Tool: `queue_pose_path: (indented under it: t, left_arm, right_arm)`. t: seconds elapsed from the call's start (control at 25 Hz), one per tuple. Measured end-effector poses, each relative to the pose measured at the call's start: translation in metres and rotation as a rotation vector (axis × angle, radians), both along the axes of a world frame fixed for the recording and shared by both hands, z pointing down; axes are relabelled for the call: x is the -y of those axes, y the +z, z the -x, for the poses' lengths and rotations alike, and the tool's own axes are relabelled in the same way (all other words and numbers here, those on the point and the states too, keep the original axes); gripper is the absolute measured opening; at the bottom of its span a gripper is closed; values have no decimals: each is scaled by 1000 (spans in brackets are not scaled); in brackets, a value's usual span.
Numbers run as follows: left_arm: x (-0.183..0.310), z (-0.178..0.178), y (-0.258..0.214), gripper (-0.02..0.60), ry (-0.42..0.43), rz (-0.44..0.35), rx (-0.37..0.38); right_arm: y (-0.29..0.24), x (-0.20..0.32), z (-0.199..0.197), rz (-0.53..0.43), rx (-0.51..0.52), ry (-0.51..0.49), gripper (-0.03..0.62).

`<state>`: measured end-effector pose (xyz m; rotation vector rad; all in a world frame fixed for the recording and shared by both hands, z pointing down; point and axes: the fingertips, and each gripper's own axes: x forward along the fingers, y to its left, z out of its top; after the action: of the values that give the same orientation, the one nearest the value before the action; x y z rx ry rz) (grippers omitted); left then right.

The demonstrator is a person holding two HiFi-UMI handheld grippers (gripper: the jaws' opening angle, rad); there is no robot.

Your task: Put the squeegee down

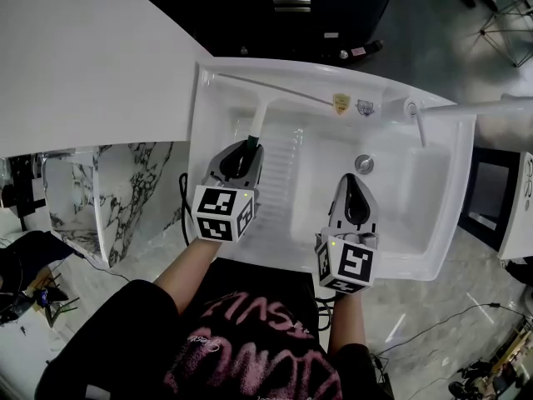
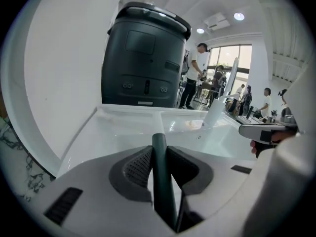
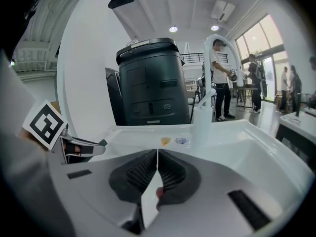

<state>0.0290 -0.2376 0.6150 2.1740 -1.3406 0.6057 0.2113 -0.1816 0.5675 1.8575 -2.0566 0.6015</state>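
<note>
The squeegee (image 1: 257,122) has a dark green handle and a long white blade that lies along the back of the white sink (image 1: 437,223). My left gripper (image 1: 248,147) is shut on the handle, over the sink's ribbed left part. In the left gripper view the green handle (image 2: 161,174) runs up between the closed jaws of the left gripper (image 2: 159,154). My right gripper (image 1: 354,177) hovers over the basin just in front of the drain (image 1: 364,163), shut with nothing held. The right gripper view shows the right gripper (image 3: 157,154) with jaws pressed together.
A white faucet (image 1: 466,110) reaches in from the sink's right rear. Two small stickers (image 1: 352,104) sit on the back rim. A black appliance (image 1: 291,7) stands behind the sink, a marble counter (image 1: 125,194) to its left. People stand far off in the room.
</note>
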Motion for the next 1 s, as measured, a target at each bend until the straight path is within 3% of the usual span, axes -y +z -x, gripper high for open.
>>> queue_pose_path:
  t: [1.0]
  left_arm:
    - [2,-7,30,97,-7,45,42]
  right_arm:
    - [20,1,-18,33,6,19,21]
